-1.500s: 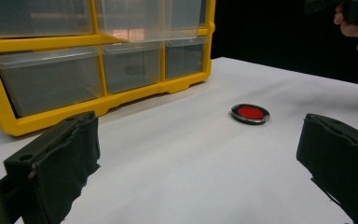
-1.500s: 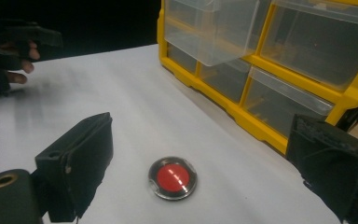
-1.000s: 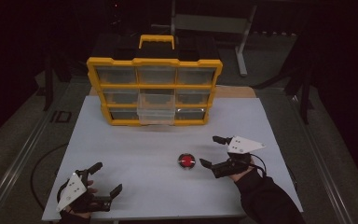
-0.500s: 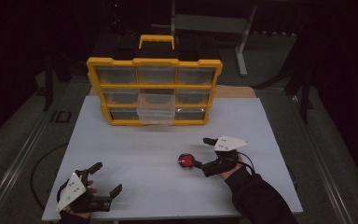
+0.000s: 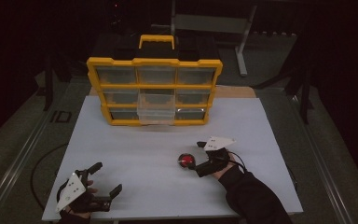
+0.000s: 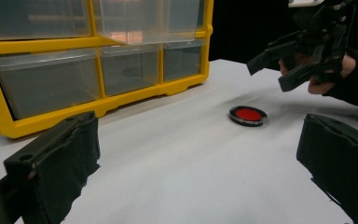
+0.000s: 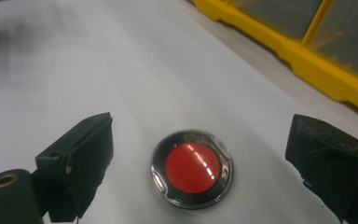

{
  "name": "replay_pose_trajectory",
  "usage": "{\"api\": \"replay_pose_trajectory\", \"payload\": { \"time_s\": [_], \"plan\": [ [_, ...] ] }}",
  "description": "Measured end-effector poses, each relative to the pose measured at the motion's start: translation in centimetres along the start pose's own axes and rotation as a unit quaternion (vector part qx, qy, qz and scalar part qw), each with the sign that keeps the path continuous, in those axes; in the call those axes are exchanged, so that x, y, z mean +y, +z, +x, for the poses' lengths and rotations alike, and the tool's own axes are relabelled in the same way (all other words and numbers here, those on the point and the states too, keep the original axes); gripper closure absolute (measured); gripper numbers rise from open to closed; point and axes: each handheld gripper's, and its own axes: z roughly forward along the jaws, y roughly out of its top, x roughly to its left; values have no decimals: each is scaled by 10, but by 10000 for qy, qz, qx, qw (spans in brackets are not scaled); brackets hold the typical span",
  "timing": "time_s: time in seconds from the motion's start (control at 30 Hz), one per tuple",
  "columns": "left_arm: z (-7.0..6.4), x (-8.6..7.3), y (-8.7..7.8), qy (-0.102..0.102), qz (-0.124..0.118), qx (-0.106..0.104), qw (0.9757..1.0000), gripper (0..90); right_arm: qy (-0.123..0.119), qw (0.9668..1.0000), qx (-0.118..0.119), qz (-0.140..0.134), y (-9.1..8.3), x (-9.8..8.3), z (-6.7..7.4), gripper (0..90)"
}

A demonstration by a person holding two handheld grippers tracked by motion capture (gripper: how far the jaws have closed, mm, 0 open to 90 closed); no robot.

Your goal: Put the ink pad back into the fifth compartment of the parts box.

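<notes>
Lower left of the high view: left gripper (image 5: 103,179), fingers apart, holding nothing, well away from the work. Centre right: small round red disc with dark metal rim (image 5: 185,161), flat on the white counter (image 5: 135,154). Just right of it: right gripper (image 5: 196,157), fingers (image 7: 77,163) spread, the disc between them, untouched.

R claw (image 7: 200,161) wide apart, red disc (image 7: 192,168) between, w/ yellow organizer (image 7: 307,60) behind.
</notes>
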Motion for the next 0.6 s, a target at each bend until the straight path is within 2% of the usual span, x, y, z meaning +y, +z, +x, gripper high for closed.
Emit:
{"api": "replay_pose_trajectory", "payload": {
  "time_s": [0.07, 0.6],
  "plan": [
    [0, 0, 0, 9, -6, 5, 10000, 0, 4, 9999, 30, 115, 6, -3, -1, 82],
    [0, 0, -1, 17, -11, -4, 10000, 0, -48, 9988, 171, 456, 27, -9, 1, 92]
  ]
}}
